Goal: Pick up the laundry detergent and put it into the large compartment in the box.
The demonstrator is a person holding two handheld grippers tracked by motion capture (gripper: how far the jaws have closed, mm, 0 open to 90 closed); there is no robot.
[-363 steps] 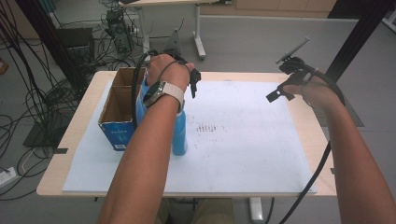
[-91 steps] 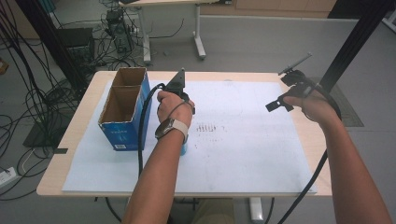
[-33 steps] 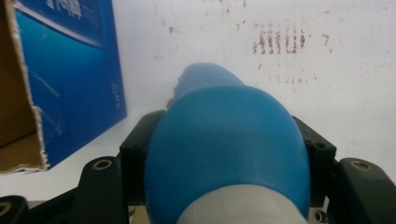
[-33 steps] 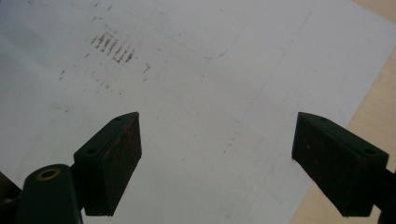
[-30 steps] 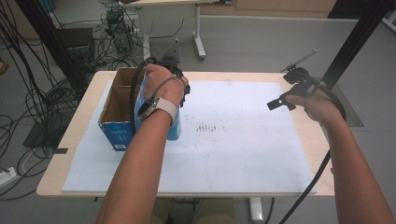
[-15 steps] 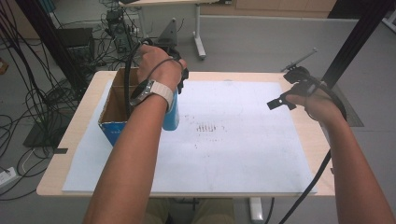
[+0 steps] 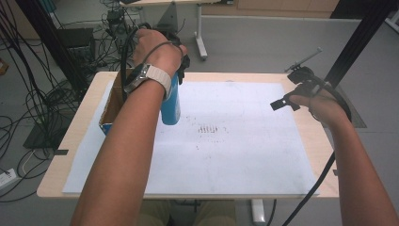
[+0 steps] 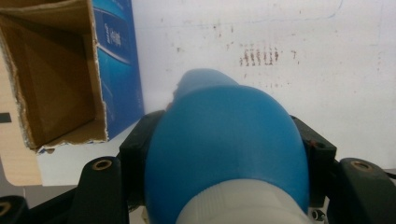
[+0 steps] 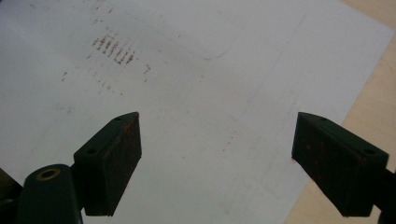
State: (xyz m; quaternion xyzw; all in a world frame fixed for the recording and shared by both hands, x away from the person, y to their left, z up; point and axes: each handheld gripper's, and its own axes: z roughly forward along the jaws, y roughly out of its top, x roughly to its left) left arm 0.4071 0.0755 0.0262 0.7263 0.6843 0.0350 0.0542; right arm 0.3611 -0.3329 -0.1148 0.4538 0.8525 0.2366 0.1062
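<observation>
The left gripper (image 7: 176, 70) is clamping the blue bottle (image 7: 170, 101) near its neck and carrying it in the air beside the open cardboard box (image 7: 110, 113); next it probably needs centring over the box before lowering. The right gripper (image 9: 217, 163) is hovering with jaws wide apart over the white sheet (image 7: 235, 155)

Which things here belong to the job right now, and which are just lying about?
In the job:
- blue bottle, clamped near its white cap
- left gripper, shut on it, lifted over the table
- open cardboard box beside it

Lying about:
- white paper sheet with brown smudges
- right gripper, open, holding nothing
- cables on the floor
</observation>
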